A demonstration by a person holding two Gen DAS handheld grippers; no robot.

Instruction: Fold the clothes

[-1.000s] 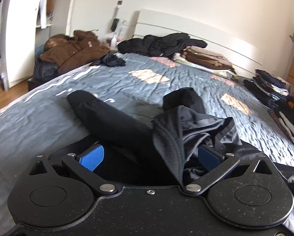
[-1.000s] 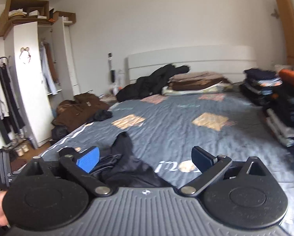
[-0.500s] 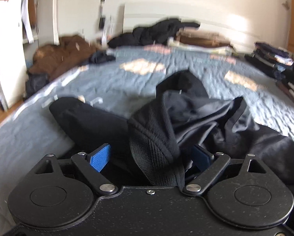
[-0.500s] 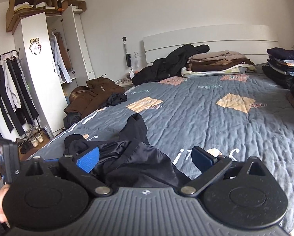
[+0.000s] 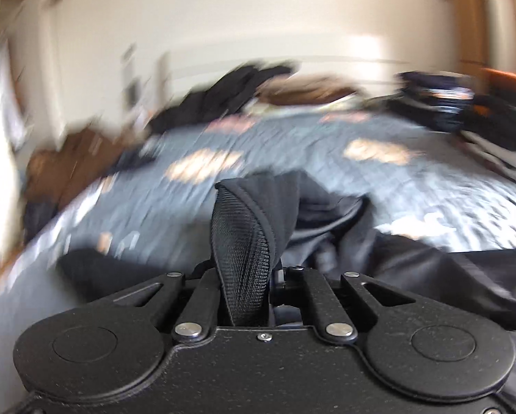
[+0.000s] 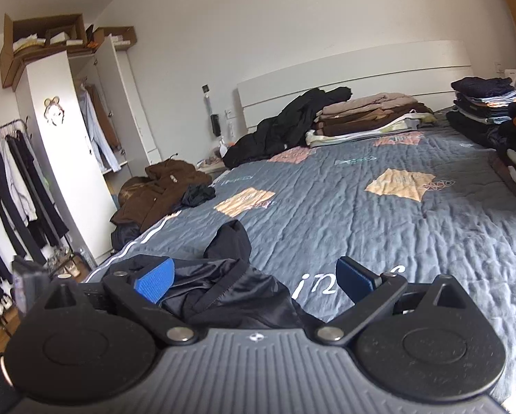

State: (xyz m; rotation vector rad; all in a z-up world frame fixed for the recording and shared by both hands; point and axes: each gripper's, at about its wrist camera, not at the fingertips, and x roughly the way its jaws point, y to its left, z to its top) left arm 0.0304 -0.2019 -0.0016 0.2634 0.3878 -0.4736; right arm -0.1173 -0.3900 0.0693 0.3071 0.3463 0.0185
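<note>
The grey quilt reads "in" in white at lower centre. The left gripper, spread a second ago, has just closed, pinching the black garment (mesh fold) at frame centre; the right gripper gapes over it.

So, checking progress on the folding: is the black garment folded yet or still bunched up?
Bunched up. The black garment lies crumpled on the bedspread, one mesh-lined edge pinched in the left tongs.

Counted: one bed, one wardrobe, one brown jacket, two cardboard boxes atop the wardrobe.
</note>
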